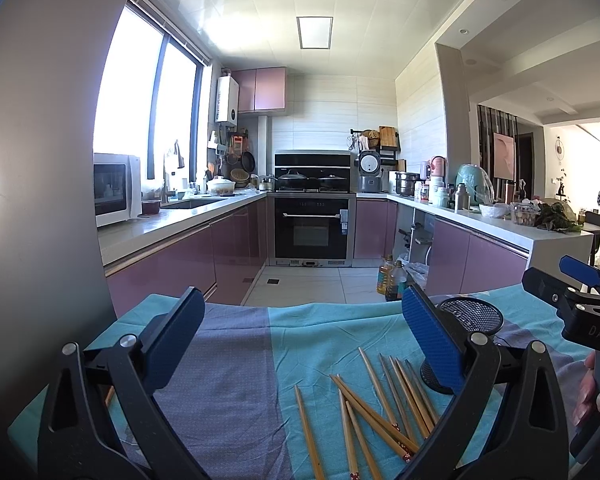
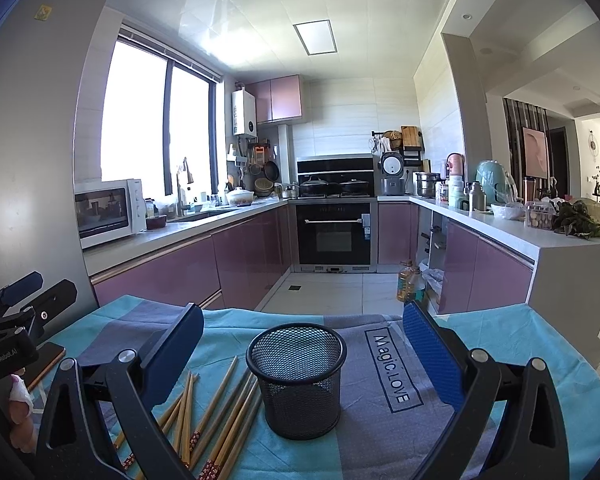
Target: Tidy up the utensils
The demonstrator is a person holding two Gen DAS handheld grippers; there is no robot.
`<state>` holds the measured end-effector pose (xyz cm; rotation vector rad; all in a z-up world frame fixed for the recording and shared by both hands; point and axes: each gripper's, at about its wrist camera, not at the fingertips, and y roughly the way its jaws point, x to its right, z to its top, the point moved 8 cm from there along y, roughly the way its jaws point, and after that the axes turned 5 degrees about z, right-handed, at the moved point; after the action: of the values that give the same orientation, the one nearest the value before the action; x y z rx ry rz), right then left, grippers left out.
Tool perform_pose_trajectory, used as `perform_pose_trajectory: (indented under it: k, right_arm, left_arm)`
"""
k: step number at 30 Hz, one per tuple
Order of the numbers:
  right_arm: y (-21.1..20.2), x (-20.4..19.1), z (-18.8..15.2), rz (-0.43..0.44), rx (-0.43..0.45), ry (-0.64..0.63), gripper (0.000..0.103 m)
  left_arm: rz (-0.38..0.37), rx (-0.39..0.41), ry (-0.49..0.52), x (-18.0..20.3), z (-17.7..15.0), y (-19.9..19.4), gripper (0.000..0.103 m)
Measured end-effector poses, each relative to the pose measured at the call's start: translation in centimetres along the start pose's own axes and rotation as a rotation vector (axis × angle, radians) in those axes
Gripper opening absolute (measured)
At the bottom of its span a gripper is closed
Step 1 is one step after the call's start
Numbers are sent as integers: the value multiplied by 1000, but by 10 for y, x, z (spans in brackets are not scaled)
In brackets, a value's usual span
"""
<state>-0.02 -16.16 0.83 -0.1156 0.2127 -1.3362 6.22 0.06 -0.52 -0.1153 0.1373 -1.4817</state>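
Note:
Several bamboo chopsticks (image 1: 384, 408) lie loose on a blue and grey cloth (image 1: 228, 380); they also show in the right wrist view (image 2: 220, 412), left of a black mesh cup (image 2: 298, 380). The cup stands upright and empty, and shows partly behind my left gripper's right finger (image 1: 474, 316). My left gripper (image 1: 304, 344) is open and empty, held above the cloth with the chopsticks just in front of it. My right gripper (image 2: 304, 356) is open and empty, with the cup between its fingers' line of sight. Each gripper shows at the edge of the other's view.
The cloth-covered table has its far edge toward the kitchen floor (image 2: 320, 292). Oil bottles (image 2: 408, 282) stand on the floor by the right counter (image 2: 540, 240). A tall grey fridge (image 2: 28, 140) stands at the left. A phone-like flat object (image 2: 46, 362) lies at the cloth's left.

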Motion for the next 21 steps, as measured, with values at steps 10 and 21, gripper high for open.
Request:
perform_pose_trajectory:
  k: [10,21]
  right_arm:
    - [2,0,0,-2,-3,1,97]
    - [2,1,-1,-4,-3,1,97]
  left_arm:
    - [1,-1,1,1,0,0,97]
    - [0,-4,0,0,0,0,97]
